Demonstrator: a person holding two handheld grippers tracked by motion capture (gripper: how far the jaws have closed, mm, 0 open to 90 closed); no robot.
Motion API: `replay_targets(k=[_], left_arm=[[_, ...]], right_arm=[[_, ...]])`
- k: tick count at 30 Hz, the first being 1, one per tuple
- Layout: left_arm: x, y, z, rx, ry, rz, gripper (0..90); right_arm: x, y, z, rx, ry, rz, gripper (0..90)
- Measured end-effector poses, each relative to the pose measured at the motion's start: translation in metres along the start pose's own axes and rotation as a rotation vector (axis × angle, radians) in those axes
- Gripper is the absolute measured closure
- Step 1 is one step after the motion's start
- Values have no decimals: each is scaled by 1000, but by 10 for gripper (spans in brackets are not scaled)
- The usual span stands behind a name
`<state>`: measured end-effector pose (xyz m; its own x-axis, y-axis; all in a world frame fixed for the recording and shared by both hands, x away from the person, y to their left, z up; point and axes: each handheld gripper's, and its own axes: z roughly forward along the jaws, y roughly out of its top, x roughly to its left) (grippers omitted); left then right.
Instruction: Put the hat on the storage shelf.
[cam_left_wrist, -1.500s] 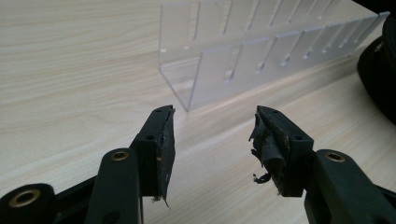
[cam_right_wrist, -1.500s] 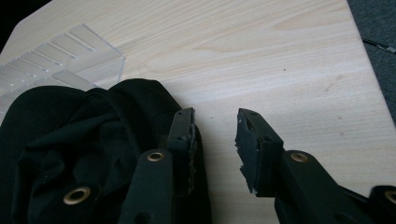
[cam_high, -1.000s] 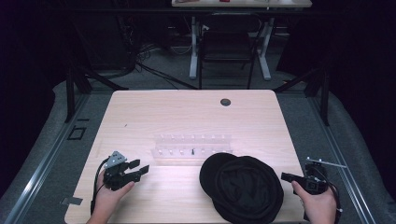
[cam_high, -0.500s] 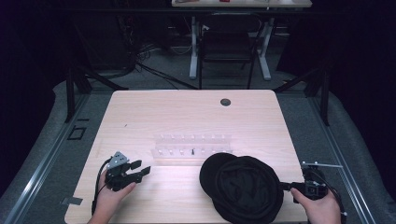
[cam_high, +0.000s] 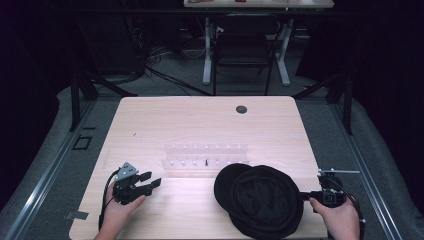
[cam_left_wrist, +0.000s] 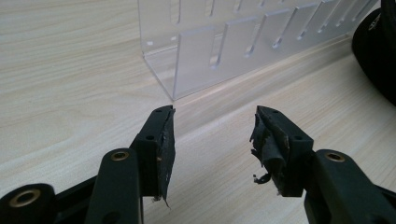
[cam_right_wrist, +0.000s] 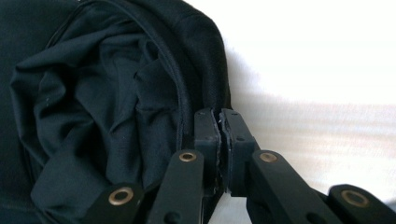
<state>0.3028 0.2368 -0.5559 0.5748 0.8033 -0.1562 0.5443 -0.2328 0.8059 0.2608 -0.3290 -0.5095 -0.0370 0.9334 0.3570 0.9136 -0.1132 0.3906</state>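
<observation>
The right gripper (cam_right_wrist: 219, 140), jaws closed apparently on the edge of a black cap (cam_high: 260, 200), sat at the counter's (cam_high: 200, 120) five o'clock, while the left gripper (cam_left_wrist: 212, 135) waited open and empty near the clear rack (cam_high: 205, 155), work barely begun.

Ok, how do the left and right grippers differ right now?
The left gripper has its jaws spread apart with bare table between them; the right gripper has its jaws pressed together. The left faces the clear acrylic rack and touches nothing; the right sits at the rim of the black hat, whether pinching fabric I cannot tell. Both are hand-held, low over the wooden table.
</observation>
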Motion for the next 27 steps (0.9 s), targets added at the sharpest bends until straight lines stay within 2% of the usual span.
replay_targets(k=[1, 2, 3, 4, 5, 16, 23, 24, 25, 27], left_arm=[[0, 0, 0, 1, 0, -1, 486], [0, 0, 0, 2, 0, -1, 486], [0, 0, 0, 0, -1, -1, 486], [0, 0, 0, 1, -1, 0, 487], [0, 0, 0, 1, -2, 0, 487], [0, 0, 1, 1, 1, -4, 486], [1, -1, 0, 2, 1, -5, 486], [1, -1, 0, 0, 0, -6, 486], [1, -1, 0, -1, 0, -7, 486], [1, -1, 0, -2, 1, -6, 486]], right_arm=[[1, 3, 1, -3, -12, -2, 863], [1, 7, -1, 26, -35, -31, 862], [3, 9, 2, -2, -25, -13, 863], [2, 14, 1, 24, -40, -37, 863], [3, 16, 4, 13, -25, -29, 862], [2, 45, 15, 2, -73, -26, 858], [1, 39, 8, 7, -95, -20, 792], [1, 39, 4, 37, -126, -42, 787], [1, 36, 5, 19, -101, -23, 784], [-1, 33, 2, 27, -99, -16, 781]])
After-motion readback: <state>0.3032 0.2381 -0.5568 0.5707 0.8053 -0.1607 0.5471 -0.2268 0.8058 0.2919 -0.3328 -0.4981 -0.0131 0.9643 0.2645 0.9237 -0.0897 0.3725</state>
